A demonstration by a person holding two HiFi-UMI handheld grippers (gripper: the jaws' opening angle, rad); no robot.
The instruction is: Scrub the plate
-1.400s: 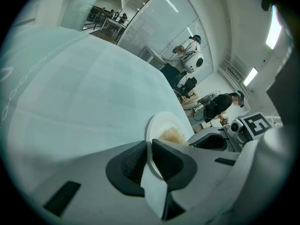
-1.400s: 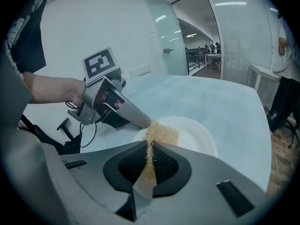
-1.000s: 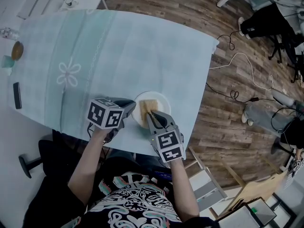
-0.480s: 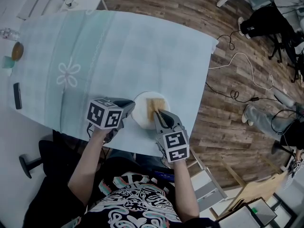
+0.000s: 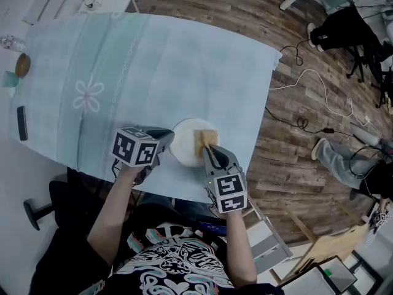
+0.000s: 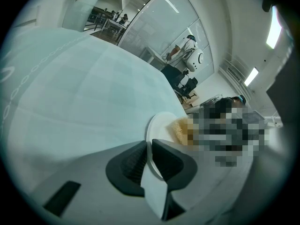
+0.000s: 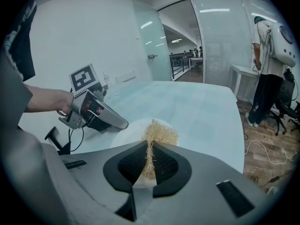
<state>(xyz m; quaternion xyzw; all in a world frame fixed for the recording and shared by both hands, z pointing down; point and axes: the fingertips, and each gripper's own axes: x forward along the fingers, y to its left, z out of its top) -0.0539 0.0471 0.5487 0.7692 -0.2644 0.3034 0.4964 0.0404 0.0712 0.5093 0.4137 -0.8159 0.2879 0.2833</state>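
A white plate (image 5: 183,141) lies near the table's front edge. My left gripper (image 5: 168,140) is shut on the plate's left rim; in the left gripper view the rim (image 6: 151,150) runs between the two dark pads. My right gripper (image 5: 208,148) is shut on a tan fibrous scrubber (image 5: 204,137), which rests on the right part of the plate. In the right gripper view the scrubber (image 7: 160,134) sticks out from between the pads over the plate (image 7: 125,136), with the left gripper (image 7: 108,119) at the plate's far side.
A pale tablecloth with a flower pattern covers the table (image 5: 153,60). A black flat object (image 5: 22,123) and small cups (image 5: 22,65) sit at its far left. Cables (image 5: 307,78) trail over the wooden floor on the right. A white step stool (image 5: 264,238) stands beside me.
My right gripper has slid the scrubber to the right across the plate, from its middle to its right side. The left gripper and the plate have stayed put.
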